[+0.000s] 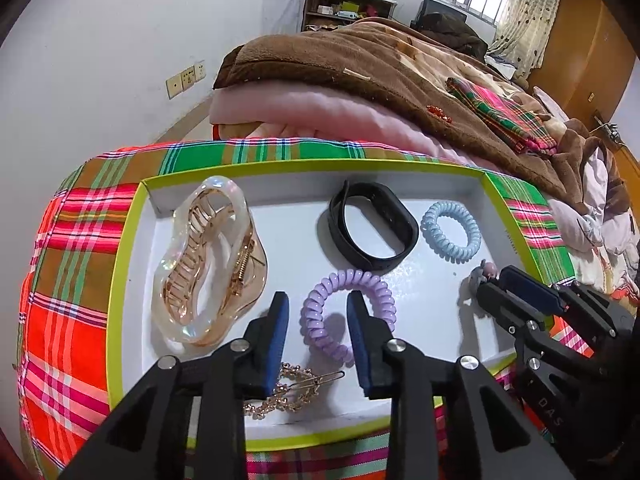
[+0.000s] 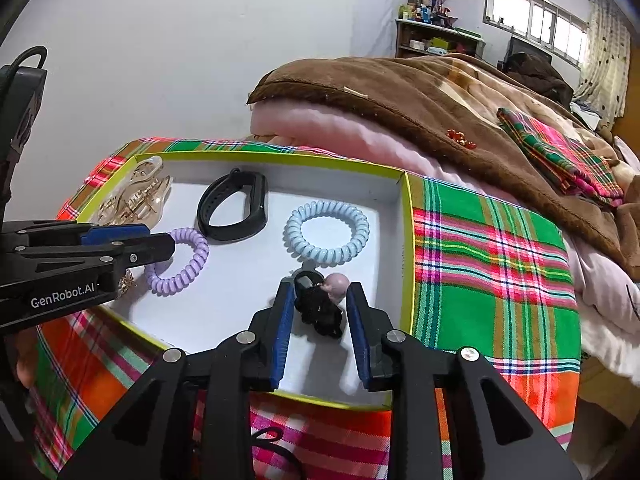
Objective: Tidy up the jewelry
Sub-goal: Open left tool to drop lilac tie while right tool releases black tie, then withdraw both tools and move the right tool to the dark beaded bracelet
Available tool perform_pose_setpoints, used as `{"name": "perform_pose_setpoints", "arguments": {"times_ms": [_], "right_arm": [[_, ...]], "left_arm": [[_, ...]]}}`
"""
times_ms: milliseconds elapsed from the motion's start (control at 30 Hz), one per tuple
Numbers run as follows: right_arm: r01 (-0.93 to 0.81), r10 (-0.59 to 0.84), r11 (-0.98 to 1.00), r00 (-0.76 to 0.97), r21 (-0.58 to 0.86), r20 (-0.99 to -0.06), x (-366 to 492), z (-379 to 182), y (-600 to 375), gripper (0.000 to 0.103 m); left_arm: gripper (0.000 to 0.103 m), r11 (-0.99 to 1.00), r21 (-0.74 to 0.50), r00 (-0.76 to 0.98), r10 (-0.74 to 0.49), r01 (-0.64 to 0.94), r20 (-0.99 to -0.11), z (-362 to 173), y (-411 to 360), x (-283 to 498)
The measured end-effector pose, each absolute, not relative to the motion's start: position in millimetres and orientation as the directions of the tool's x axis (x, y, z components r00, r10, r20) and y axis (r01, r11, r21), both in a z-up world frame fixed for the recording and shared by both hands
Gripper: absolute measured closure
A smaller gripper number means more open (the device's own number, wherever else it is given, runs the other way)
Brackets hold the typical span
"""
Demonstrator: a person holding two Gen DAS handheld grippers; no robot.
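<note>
Plaid cloth [image 2: 492, 264] is being seen spread over the bed, carrying a shallow box [image 1: 120, 280] with a lime-green rim. Only the left wrist view is showing the gold hairpin [image 1: 296, 394] at the box's near edge and the whole clear claw clip [image 1: 208, 264]. The left hand-held gripper [image 1: 318, 338] is being held released, its pads apart around a part of the purple coil tie [image 1: 348, 316]. The black charm with a pink ball [image 2: 320, 304] is being shown clearly only in the right wrist view, lying between the parted, unclenched pads of the right hand-held gripper [image 2: 318, 332]. The black band [image 2: 234, 206] and blue coil tie [image 2: 328, 234] are being caught by both.
</note>
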State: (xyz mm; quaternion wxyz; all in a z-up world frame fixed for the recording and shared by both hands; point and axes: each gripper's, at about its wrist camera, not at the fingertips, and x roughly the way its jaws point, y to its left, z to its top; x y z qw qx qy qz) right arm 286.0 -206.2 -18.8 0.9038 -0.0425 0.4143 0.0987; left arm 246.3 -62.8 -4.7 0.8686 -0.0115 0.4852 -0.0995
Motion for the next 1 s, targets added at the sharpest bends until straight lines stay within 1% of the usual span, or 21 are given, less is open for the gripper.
{"name": "perform_pose_setpoints", "arguments": {"times_ms": [267, 400, 767, 800, 833, 900, 1000], "right_arm": [[-0.206, 0.144, 0.979, 0.654, 0.009, -0.742, 279.7, -10.6, -207.2, 0.075], [-0.197, 0.147, 0.980, 0.666, 0.017, -0.731, 275.0, -5.2, -209.0, 0.075], [-0.188, 0.158, 0.981, 0.691, 0.035, -0.705, 253.9, 8.9, -208.6, 0.074], [-0.187, 0.160, 0.982, 0.695, 0.039, -0.701, 251.1, 10.7, -209.1, 0.072], [-0.186, 0.163, 0.982, 0.698, 0.043, -0.698, 248.4, 12.4, -209.6, 0.064], [-0.188, 0.176, 0.981, 0.707, 0.058, -0.685, 240.3, 16.8, -212.5, 0.054], [-0.180, 0.175, 0.982, 0.718, 0.064, -0.673, 227.7, 21.3, -217.2, 0.054]], "left_arm": [[0.064, 0.977, -0.133, 0.528, -0.201, 0.165, -0.825, 4.1, -60.3, 240.0], [0.057, 0.976, -0.137, 0.551, -0.210, 0.172, -0.808, 13.0, -59.9, 232.0], [0.055, 0.971, -0.145, 0.590, -0.229, 0.188, -0.774, 36.1, -57.8, 210.4], [0.054, 0.971, -0.145, 0.593, -0.230, 0.188, -0.772, 37.5, -57.4, 207.7], [0.054, 0.971, -0.145, 0.597, -0.231, 0.189, -0.768, 38.9, -56.9, 204.9], [0.052, 0.971, -0.147, 0.602, -0.234, 0.190, -0.764, 41.4, -56.3, 198.7], [0.050, 0.969, -0.156, 0.610, -0.243, 0.192, -0.754, 45.3, -53.6, 188.7]]}}
